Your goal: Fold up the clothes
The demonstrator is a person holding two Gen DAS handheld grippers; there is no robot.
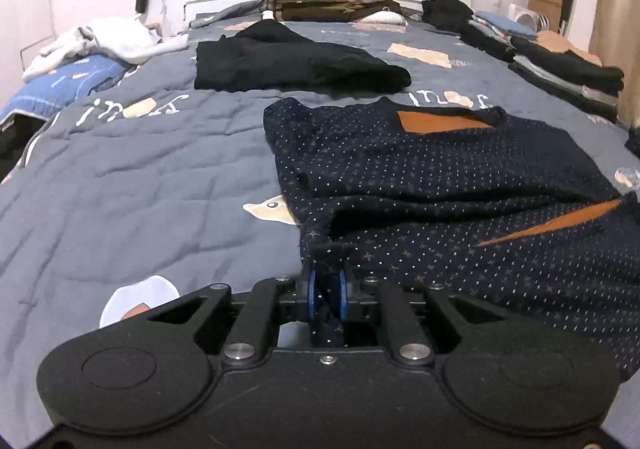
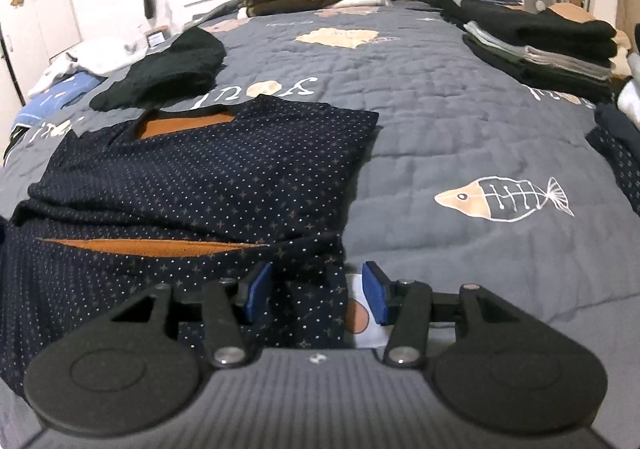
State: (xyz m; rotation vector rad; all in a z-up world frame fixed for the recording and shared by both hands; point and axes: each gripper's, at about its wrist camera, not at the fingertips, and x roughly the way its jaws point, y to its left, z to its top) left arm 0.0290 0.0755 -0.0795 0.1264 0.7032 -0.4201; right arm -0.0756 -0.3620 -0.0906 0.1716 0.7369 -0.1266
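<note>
Navy dotted sweater [image 1: 440,185] lies on the grey quilt [image 1: 140,177], near the bed's near edge, partly folded; orange lining shows at the neck and along one fold.

Left wrist view: left gripper [image 1: 328,287] is closed narrow, blue pads pinching a bunched corner of the sweater hem. Cloth fills the slot between the pads. This view alone shows the sweater's left edge and the bare quilt beside it.

Right wrist view: right gripper [image 2: 316,295] stands about half open, pads apart. The sweater's lower right corner lies between them, nearer the left pad [image 2: 256,291]; the right pad [image 2: 376,299] sits over quilt and is clear of the cloth. No pinch visible. Only this view shows the fish print [image 2: 504,197] to the sweater's right.

Both views: black garment [image 1: 288,63] beyond the sweater, apart from it; folded stacks [image 2: 552,45] along the right side; tan pile [image 1: 332,1] by the headboard.
</note>
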